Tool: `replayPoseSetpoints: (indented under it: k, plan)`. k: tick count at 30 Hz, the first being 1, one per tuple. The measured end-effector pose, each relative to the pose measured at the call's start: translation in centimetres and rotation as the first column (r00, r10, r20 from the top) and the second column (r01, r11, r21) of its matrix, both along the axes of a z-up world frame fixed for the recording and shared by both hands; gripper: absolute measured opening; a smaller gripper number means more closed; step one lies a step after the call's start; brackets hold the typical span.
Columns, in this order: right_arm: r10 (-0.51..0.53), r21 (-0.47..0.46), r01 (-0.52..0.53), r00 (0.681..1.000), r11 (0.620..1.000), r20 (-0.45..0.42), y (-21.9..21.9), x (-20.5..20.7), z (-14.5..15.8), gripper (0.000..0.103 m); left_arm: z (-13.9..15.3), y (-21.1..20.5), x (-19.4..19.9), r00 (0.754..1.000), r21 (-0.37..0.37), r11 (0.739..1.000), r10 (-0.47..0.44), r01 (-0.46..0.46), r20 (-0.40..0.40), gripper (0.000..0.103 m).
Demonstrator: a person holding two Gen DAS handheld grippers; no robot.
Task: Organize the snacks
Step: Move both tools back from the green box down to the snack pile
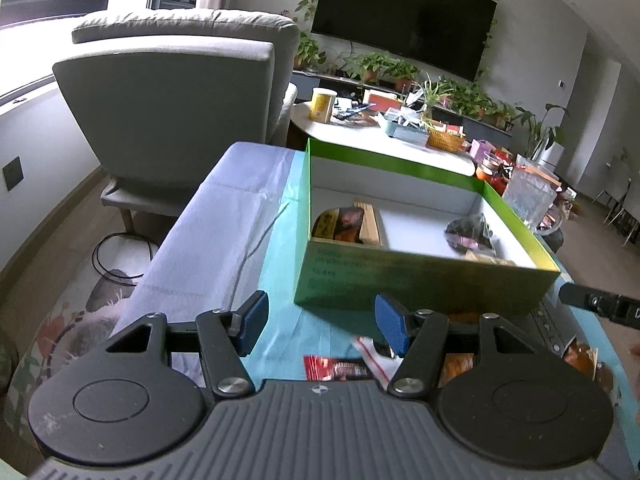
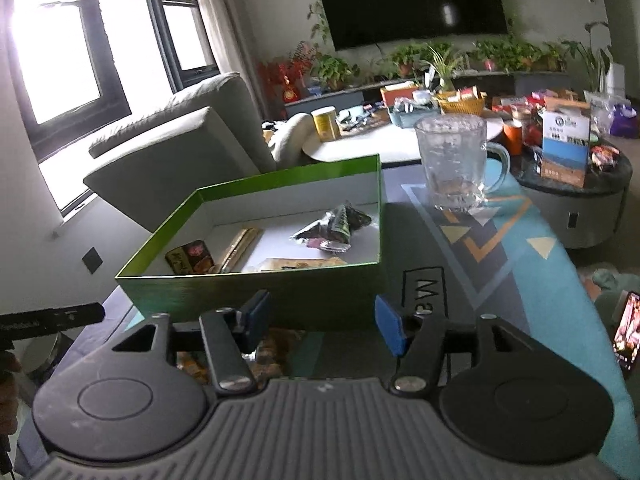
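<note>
A green box [image 1: 420,280] [image 2: 240,296] with a white inside stands on the cloth-covered table. In it lie a dark packet [image 1: 470,234] [image 2: 336,226], a brown packet [image 1: 340,224] [image 2: 192,260], a tan bar [image 1: 372,224] [image 2: 240,248] and a flat tan packet [image 2: 300,264]. My left gripper [image 1: 322,322] hangs open before the box's near wall, nothing between its pads. Below it lie a red packet [image 1: 336,368] and orange packets [image 1: 456,364]. My right gripper [image 2: 324,322] is open too, near the box's front corner, above an orange packet [image 2: 276,344].
A glass mug [image 2: 456,164] [image 1: 528,196] stands on the cloth right of the box. A grey armchair [image 1: 172,100] is beyond the table's left end. A cluttered round white table [image 1: 380,136] sits behind the box. A lit phone [image 2: 628,332] lies at the right edge.
</note>
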State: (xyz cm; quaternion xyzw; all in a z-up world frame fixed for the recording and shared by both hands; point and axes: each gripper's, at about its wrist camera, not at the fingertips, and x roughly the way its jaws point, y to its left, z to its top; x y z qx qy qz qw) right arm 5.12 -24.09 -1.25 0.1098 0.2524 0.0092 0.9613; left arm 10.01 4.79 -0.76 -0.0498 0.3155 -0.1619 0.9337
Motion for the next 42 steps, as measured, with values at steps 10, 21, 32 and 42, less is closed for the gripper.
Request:
replayPoseSetpoints:
  k: [10, 21, 32, 42]
  plan:
    - [-0.002, -0.012, 0.003, 0.999, 1.0, 0.035, 1.3, -1.5, -0.3, 0.059, -0.7, 0.6, -2.0, 0.999, 0.008, 1.0, -0.021, 0.021, -0.025, 0.056]
    - [0.08, -0.006, -0.08, 0.996, 0.997, -0.026, 2.9, -2.0, -1.2, 0.059, -2.3, 1.9, -6.0, 0.982, 0.065, 0.982, -0.17, 0.175, -0.08, 0.056]
    - [0.05, -0.048, -0.052, 0.998, 0.997, -0.049, 3.3, -2.4, -1.5, 0.059, -3.4, -0.4, -7.5, 0.956, 0.131, 0.947, -0.284, 0.292, -0.079, 0.056]
    - [0.019, -0.066, -0.022, 0.998, 0.998, -0.052, 2.7, -3.0, -1.8, 0.059, -1.4, 0.7, -8.7, 0.948, 0.055, 0.948, -0.311, 0.314, -0.067, 0.055]
